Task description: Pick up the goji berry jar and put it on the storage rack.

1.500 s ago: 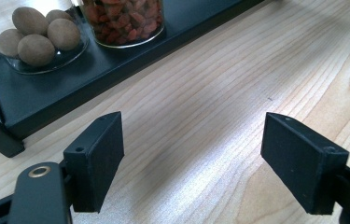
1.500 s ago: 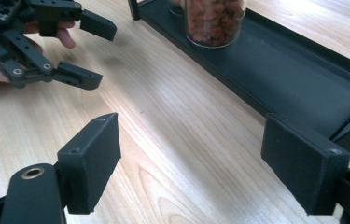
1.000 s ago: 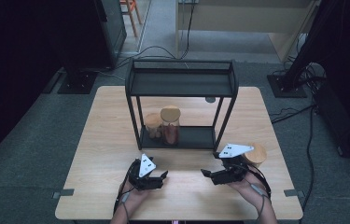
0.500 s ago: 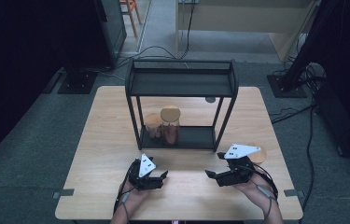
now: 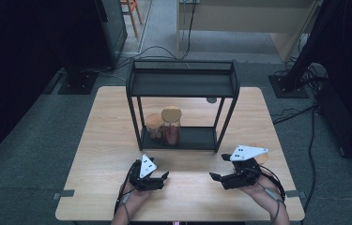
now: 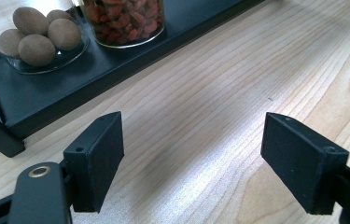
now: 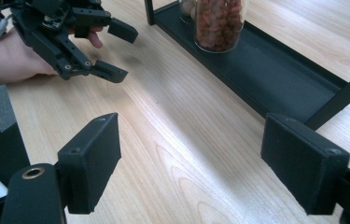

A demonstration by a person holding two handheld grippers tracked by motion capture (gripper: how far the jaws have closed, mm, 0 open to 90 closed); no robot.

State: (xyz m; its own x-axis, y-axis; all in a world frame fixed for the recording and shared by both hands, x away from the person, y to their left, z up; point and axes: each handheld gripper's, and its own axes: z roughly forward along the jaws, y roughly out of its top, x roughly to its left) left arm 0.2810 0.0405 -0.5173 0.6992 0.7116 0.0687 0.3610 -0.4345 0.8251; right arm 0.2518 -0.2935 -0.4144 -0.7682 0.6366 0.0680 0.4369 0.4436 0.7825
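Glass jar (image 7: 219, 23); red-brown dried berries

Dim workroom around a pale wooden table (image 5: 117, 122)

Grey carpeted floor (image 5: 33, 140) carries trailing black cables (image 5: 295, 112); a beige wooden cabinet (image 5: 258, 18) stands behind, darkness at both sides.

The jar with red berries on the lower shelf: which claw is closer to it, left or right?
Left. The left claw sits just in front of the jar of red berries, slightly to its left. The right claw is farther off, toward the rack's right leg.
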